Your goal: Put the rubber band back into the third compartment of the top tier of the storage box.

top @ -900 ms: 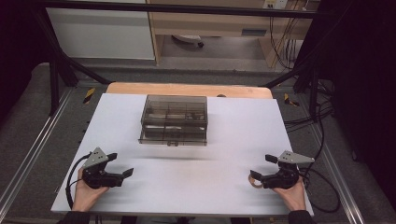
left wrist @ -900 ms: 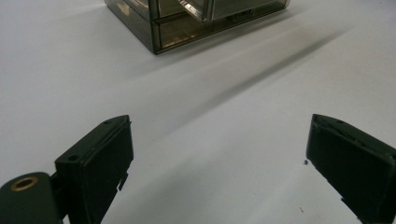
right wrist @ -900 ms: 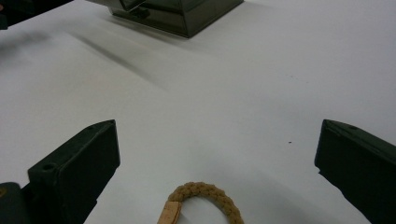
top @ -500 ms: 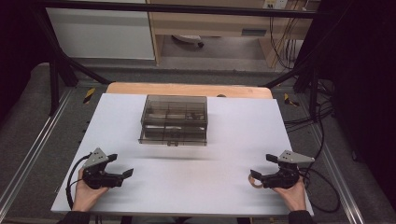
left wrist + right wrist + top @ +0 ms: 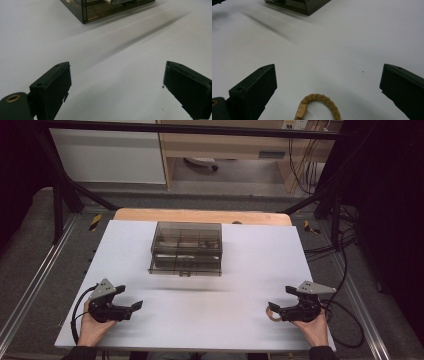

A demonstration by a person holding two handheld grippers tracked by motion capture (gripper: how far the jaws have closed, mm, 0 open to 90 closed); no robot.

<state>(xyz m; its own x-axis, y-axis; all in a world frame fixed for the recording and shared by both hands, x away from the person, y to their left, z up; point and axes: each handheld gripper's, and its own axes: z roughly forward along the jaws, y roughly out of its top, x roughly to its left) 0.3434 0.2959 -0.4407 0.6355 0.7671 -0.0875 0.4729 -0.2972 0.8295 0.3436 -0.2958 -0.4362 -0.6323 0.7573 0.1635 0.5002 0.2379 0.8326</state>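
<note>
The right gripper (image 5: 278, 310) rests low on the counter (image 5: 240, 270) near its front right corner, its jaws spread wide with nothing clamped between them. Just ahead of it, and framed between those jaws in the right gripper view, lies a braided tan hair tie (image 5: 318, 107) with a small pale tag, flat on the white surface; the wide spread looks meant to straddle the loop so that one push forward and a squeeze would catch it. The left gripper (image 5: 131, 307) sits at the front left corner, also with its jaws apart and empty, pointing inward across the bare surface, well apart from the loop; it seems parked there, ready to steady or open something. Farther back, near the middle of the counter, stands a smoky see-through box (image 5: 186, 248) with drawers or compartments, its front facing the person, a likely home for the hair tie. What lies inside it is too dim to tell. Both hands hold the grippers from behind.
</note>
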